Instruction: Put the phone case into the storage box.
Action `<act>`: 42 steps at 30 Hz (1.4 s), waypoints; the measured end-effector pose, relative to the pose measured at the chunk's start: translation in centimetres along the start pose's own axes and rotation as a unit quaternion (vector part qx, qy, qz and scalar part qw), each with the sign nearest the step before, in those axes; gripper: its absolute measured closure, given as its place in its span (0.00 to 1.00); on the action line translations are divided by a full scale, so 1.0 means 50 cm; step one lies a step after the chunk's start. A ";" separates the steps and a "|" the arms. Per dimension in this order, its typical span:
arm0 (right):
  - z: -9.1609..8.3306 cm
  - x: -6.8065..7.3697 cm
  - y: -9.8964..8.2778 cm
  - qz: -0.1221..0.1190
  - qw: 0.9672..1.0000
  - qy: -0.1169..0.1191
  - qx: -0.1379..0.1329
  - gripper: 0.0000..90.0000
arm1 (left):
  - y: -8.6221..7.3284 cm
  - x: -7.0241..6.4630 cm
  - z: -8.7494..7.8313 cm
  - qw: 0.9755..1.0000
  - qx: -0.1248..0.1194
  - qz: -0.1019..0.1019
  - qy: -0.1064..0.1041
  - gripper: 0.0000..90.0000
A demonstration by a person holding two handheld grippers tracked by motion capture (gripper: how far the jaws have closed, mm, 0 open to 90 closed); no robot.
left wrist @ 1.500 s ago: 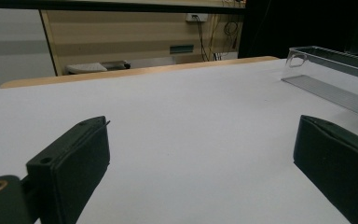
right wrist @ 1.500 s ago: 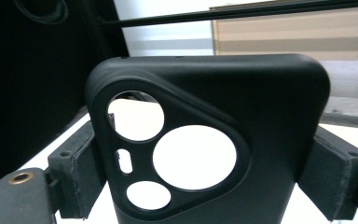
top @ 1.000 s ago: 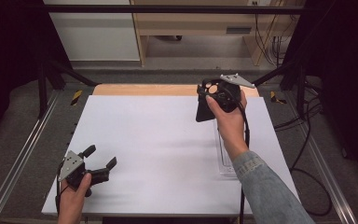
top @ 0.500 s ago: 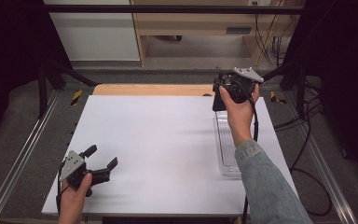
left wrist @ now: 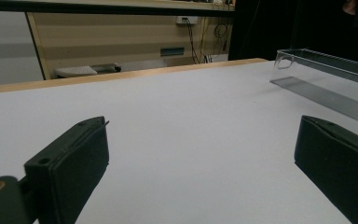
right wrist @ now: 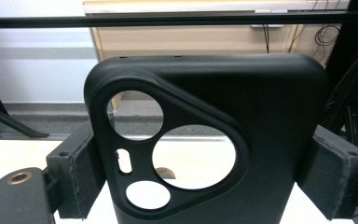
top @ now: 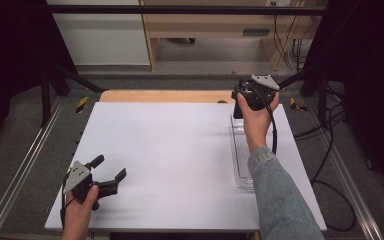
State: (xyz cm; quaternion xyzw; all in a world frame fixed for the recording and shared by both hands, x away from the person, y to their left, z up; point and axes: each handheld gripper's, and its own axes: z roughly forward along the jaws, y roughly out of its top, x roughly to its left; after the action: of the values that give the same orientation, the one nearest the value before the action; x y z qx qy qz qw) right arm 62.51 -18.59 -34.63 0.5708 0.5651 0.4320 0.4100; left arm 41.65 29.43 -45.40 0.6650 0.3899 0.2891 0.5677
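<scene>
Above the far end of the clear tray [top: 240,150], your right gripper [top: 244,102] clamped on the black phone case [right wrist: 242,140], your left gripper [top: 111,172] wide open, empty, low over the near left corner of the white table [top: 180,150].

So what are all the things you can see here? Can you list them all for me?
phone case: one, black, with round camera holes, clamped between the right gripper's pads, held over the far right of the table
clear tray: one, see-through plastic, long and narrow, lying along the right side of the table
table: one, white top with a wooden strip at its far edge
cabinet: one, light wood, on the floor beyond the table
cables: several, black, on the floor to the right
left gripper: one, black, jaws apart with nothing in them, near front left corner of the table
right gripper: one, black, shut on the case
sleeve: one, blue denim, on the right arm
</scene>
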 end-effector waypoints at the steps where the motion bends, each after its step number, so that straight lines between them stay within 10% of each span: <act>1: 0.002 -0.001 -0.003 -0.003 1.000 -0.001 0.002 0.15 | 0.000 0.000 0.000 1.000 0.000 0.000 -0.001 0.03; 42: 0.074 -0.001 -0.111 -0.005 0.999 -0.020 0.036 0.15 | 0.001 -0.002 0.010 1.000 0.001 0.006 -0.013 0.02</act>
State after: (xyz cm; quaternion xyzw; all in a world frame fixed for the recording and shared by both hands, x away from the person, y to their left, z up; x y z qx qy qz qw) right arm 64.43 -18.41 -41.00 0.5909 0.5748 0.3975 0.4030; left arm 42.01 29.10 -45.47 0.6715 0.3788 0.2836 0.5703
